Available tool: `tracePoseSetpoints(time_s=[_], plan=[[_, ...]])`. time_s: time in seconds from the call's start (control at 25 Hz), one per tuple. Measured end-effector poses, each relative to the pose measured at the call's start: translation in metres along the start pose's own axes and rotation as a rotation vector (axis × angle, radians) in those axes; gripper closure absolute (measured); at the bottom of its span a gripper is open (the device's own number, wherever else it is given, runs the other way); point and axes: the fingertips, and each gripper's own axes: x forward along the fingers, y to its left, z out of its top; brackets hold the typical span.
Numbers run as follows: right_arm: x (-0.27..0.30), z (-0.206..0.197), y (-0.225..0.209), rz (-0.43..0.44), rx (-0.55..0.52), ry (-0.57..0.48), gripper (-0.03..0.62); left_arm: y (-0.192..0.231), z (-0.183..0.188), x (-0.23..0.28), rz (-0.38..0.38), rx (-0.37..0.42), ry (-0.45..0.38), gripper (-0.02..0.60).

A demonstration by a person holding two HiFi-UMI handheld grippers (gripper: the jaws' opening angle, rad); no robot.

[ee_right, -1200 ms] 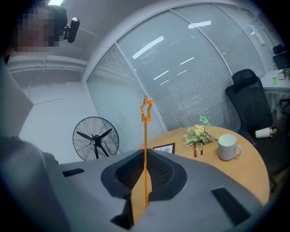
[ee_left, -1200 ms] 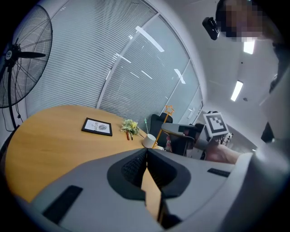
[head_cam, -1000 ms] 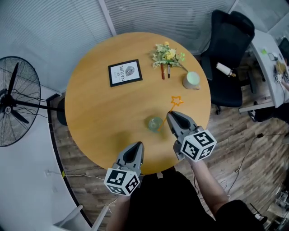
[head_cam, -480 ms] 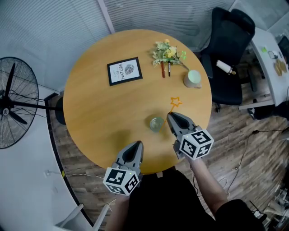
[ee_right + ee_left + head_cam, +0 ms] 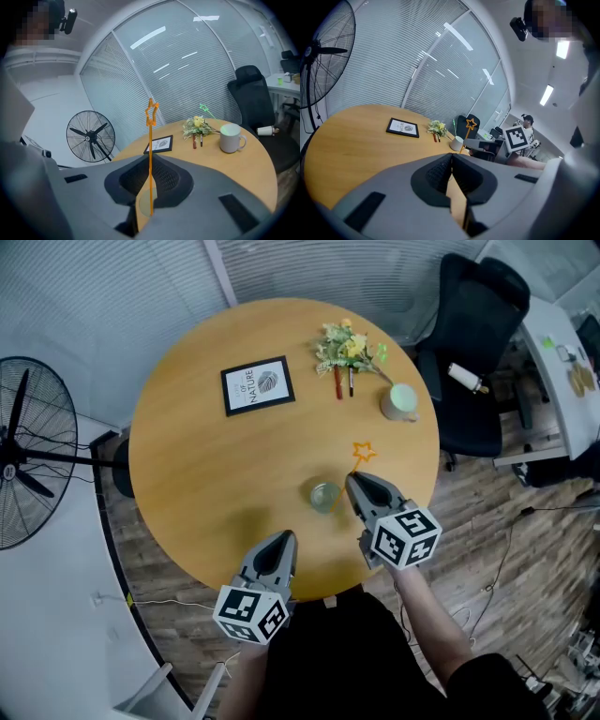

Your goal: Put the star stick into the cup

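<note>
A clear glass cup (image 5: pixel 324 496) stands on the round wooden table (image 5: pixel 206 465), toward its near edge. My right gripper (image 5: pixel 353 482) is just right of the cup, shut on the orange star stick (image 5: pixel 363 453). The stick's star points away from me. In the right gripper view the stick (image 5: pixel 151 140) rises upright from the shut right gripper (image 5: pixel 150 164), and the cup (image 5: pixel 143 202) shows low between the jaws. My left gripper (image 5: pixel 280 542) is shut and empty near the table's front edge. The left gripper view shows the left gripper (image 5: pixel 452 158) and the star stick (image 5: pixel 470 123).
A framed picture (image 5: pixel 258 385), a flower bunch (image 5: pixel 347 351), two pens (image 5: pixel 343 384) and a white mug (image 5: pixel 398 403) sit at the far side of the table. A black chair (image 5: pixel 478 324) stands to the right of the table and a fan (image 5: pixel 28 460) to the left.
Hardly anything: my right gripper with the star stick has edged slightly toward the cup. The left gripper has stayed put.
</note>
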Motion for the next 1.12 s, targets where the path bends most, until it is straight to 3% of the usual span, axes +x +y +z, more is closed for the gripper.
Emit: tracePoseSetpoints(time_s=[1.12], plan=[[0.011, -0.073, -0.012, -0.037, 0.029, 0.154, 0.566, -0.003, -0.009, -0.004, -0.003, -0.015, 0.004, 0.583]])
